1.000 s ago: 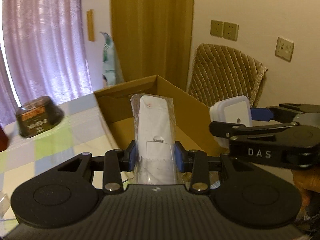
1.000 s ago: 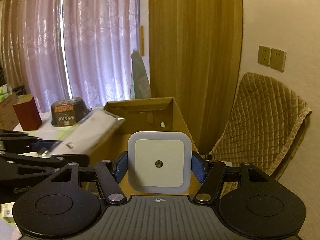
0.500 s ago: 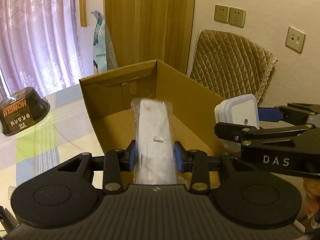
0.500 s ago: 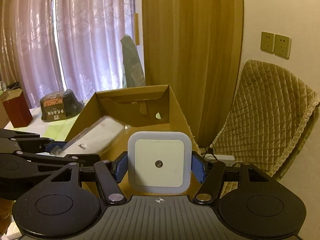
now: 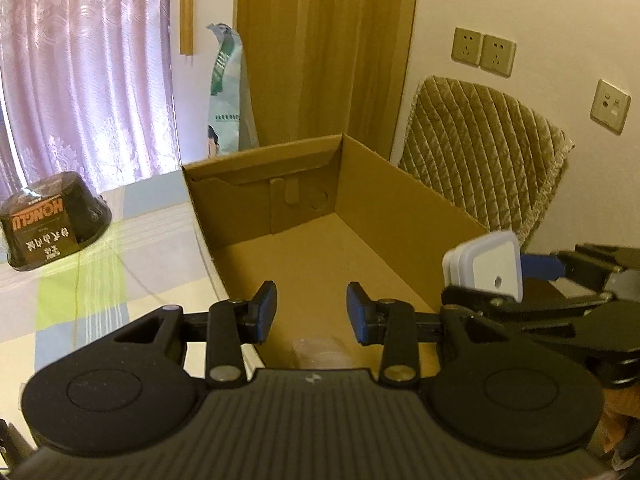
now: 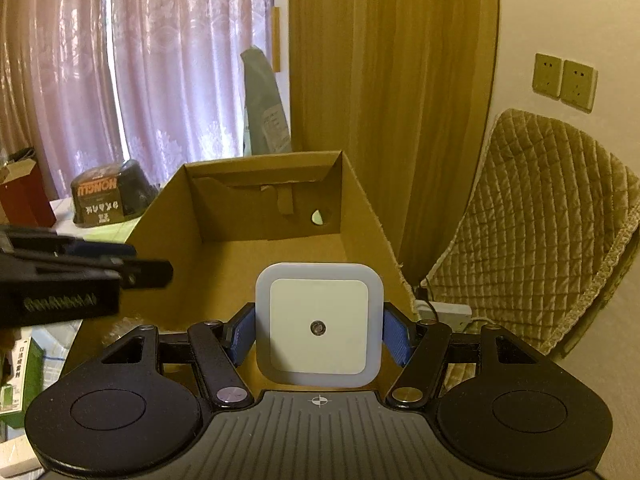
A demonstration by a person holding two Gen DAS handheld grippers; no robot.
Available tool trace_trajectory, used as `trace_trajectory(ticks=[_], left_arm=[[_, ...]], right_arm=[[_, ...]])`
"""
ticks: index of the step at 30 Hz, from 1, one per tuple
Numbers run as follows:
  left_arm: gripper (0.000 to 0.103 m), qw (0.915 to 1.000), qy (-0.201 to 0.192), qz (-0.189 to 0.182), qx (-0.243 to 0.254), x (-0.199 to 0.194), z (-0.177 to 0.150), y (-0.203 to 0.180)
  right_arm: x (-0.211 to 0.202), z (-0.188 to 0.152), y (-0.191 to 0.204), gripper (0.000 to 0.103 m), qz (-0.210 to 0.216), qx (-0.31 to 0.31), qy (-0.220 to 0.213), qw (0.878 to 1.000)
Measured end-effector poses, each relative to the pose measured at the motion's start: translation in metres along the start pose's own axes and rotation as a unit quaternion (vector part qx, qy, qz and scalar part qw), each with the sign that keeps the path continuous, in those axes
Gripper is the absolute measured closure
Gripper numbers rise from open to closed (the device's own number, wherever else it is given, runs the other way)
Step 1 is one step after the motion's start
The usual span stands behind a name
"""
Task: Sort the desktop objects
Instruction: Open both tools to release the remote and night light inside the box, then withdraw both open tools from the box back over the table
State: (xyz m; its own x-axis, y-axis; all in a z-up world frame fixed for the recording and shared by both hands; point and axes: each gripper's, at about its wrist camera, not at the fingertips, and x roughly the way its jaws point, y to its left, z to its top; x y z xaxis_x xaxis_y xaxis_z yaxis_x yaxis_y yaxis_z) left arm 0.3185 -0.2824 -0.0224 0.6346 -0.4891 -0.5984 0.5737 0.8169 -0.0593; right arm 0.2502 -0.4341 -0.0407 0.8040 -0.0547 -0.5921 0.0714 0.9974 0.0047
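Curtained room, checked-cloth desk [image 5: 92, 280]. Cardboard box [image 5: 400, 216] at desk's right edge, wrapped item [image 5: 318, 354] glimpsed inside. Left gripper [image 5: 311, 312] jaws apart, empty, over box. Right gripper [image 6: 319, 334] clamps square night light [image 6: 319, 328] above box; drop pending. Black bowl [image 5: 52, 220] unsorted.

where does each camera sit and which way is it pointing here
Left wrist: sits on the left gripper, facing along its open blue-padded fingers into the open brown cardboard box; the right gripper shows at right.
Right wrist: sits on the right gripper, facing the same box, fingers shut on the square white plastic night light; the left gripper enters at left.
Shared: the box, night light, black HONGLU bowl, quilted tan chair.
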Motion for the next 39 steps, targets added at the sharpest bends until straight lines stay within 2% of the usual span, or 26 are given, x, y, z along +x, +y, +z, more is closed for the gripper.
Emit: trace_trajectory(ticks=[14, 24, 33, 36, 39], left_arm=[[0.068, 0.9998, 0.002, 0.014, -0.014, -0.024, -0.009, 0.014], [0.064, 0.9983, -0.006, 0.039, -0.042, -0.073, -0.031, 0.039], [0.062, 0.9945, 0.004, 0.088, -0.057, -0.142, -0.082, 0.070], [0.060, 0.9918, 0.012, 0.107, -0.069, -0.168, -0.106, 0.085], [0.057, 0.9875, 0.027, 0.132, -0.082, -0.190, -0.133, 0.101]], right_arm=[[0.000, 0.006, 0.009, 0.039, 0.016, -0.008, -0.007, 1.000], [-0.043, 0.009, 0.020, 0.039, 0.023, 0.024, -0.052, 0.998], [-0.106, -0.017, 0.081, 0.038, 0.085, 0.025, -0.098, 0.991], [-0.116, -0.033, 0.107, 0.038, 0.114, 0.005, -0.091, 0.989], [-0.112, -0.051, 0.135, 0.038, 0.144, -0.019, -0.064, 0.987]])
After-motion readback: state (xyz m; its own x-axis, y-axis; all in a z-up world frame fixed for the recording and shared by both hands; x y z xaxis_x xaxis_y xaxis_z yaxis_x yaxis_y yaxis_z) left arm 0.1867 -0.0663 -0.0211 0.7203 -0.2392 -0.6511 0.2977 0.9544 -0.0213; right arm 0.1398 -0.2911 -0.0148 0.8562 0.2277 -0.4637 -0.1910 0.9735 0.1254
